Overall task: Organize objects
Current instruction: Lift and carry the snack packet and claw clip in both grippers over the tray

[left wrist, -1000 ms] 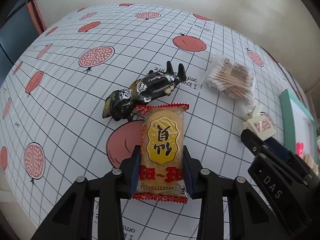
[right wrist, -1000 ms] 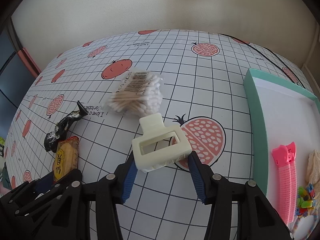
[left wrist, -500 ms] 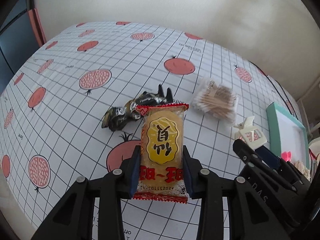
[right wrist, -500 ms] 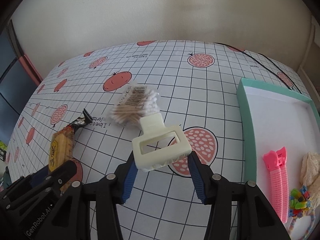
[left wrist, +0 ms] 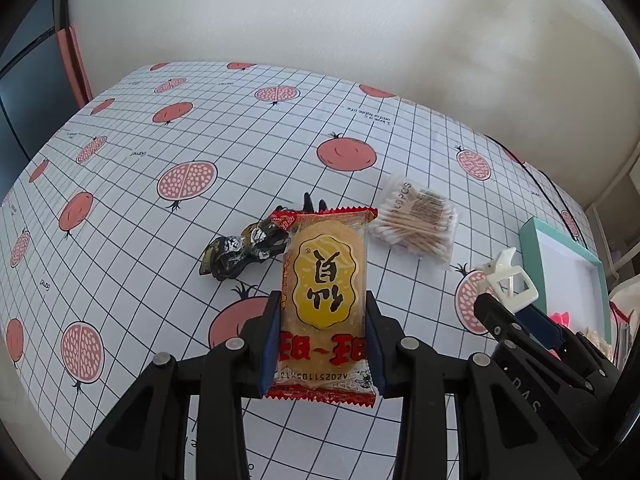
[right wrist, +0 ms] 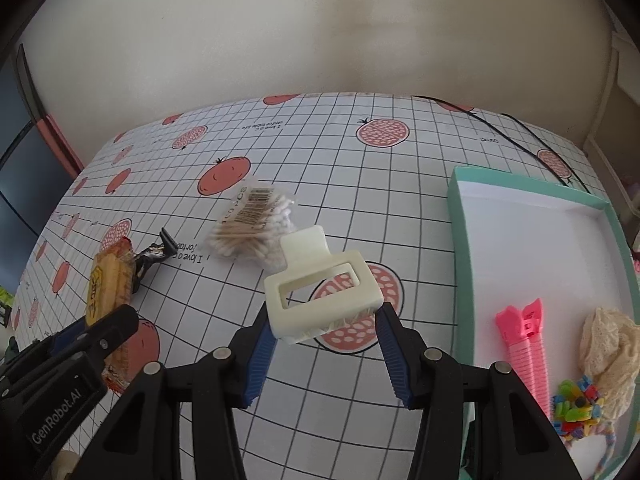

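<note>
Both tongs loaded: snack in the left, clip in the right

The left tongs (left wrist: 322,344) pinch one snack pack (left wrist: 324,300) by its long edges; light, crinkly, likely brittle inside, so squeeze gently. The right tongs (right wrist: 324,344) clamp one stiff cream hair clip (right wrist: 320,284) across its body. Ahead lie one swab bag (right wrist: 256,228) and one black wrapper (left wrist: 240,250); right of them, one tray (right wrist: 456,216)

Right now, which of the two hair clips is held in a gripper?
The cream claw clip, clamped in the right gripper; the pink clip lies inside the teal tray.
</note>
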`<state>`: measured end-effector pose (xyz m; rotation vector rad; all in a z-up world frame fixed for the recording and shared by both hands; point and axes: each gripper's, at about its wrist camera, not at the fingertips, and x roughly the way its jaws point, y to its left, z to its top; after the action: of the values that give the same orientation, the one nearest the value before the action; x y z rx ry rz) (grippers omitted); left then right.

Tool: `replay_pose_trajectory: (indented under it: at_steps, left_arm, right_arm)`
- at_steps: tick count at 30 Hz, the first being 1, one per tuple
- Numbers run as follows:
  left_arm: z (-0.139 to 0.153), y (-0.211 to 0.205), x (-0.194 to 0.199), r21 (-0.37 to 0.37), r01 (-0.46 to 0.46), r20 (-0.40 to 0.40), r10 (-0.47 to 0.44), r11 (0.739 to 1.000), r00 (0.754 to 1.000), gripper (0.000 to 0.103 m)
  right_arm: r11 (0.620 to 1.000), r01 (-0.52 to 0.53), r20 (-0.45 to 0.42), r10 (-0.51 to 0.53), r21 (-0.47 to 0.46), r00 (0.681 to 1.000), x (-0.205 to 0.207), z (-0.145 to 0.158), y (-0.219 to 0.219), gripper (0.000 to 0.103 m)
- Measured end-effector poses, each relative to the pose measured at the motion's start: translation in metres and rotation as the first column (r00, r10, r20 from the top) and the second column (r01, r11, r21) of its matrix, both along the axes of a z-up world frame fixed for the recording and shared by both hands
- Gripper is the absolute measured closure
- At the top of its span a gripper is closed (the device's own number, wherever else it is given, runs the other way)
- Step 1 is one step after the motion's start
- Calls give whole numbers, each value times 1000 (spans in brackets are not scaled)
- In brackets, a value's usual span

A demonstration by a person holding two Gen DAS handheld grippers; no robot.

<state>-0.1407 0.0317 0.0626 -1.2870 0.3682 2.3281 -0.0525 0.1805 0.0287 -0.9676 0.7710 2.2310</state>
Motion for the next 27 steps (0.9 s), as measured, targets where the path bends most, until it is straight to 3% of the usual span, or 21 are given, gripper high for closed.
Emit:
replay_pose_trajectory:
  at_steps: [8, 16, 27]
  left_arm:
    - [12, 16, 17, 25, 52, -42, -51, 998, 998, 64]
    - [25, 46, 49, 40, 173, -92, -169, 984, 981, 64]
    - [25, 75, 82, 45, 270, -89, -265, 962, 960, 64]
  right_arm:
    - [999, 40, -23, -39, 33, 999, 27, 11, 13, 50]
    - [992, 111, -47, -109, 51, 993, 69, 19, 37, 50]
    - [972, 231, -50, -229, 33, 972, 141, 7, 73, 50]
